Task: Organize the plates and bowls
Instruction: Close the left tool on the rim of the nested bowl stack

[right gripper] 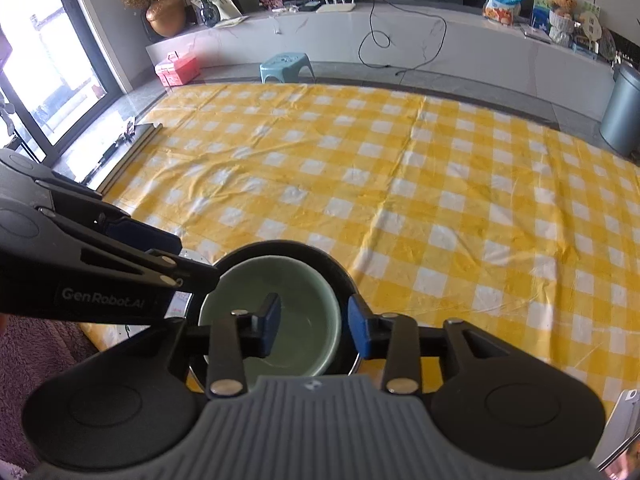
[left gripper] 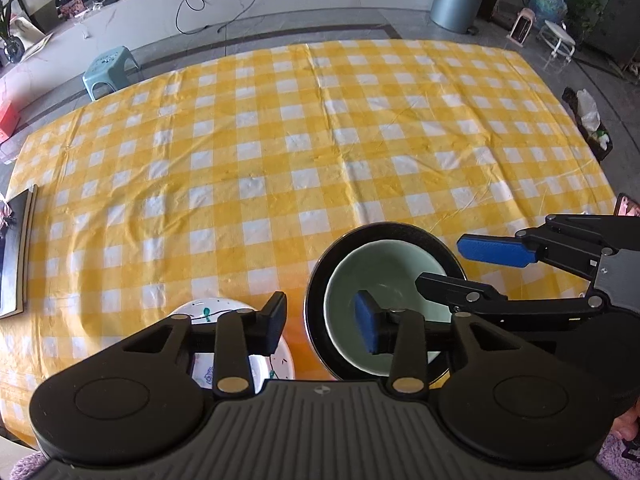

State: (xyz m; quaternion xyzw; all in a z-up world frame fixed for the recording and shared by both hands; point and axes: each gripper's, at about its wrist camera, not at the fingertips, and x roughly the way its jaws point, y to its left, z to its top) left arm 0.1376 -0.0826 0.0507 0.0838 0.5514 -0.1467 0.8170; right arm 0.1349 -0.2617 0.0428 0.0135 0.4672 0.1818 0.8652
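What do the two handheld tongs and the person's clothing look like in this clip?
Both tongs, left and right, are black, with ribbed grey bodies, round black side discs, silver rivets on the linkage bars and blue pads on the fingers. The left one's side carries white "GenRobot.AI" lettering. No cables show. The person wears a fuzzy purple sleeve.

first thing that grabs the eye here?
The yellow-and-white checked tablecloth fills both views. At its near edge a pale green bowl sits nested in a black round dish, with the right gripper over it, jaws open. Left of that stack, a white speckled plate lies under the left gripper.
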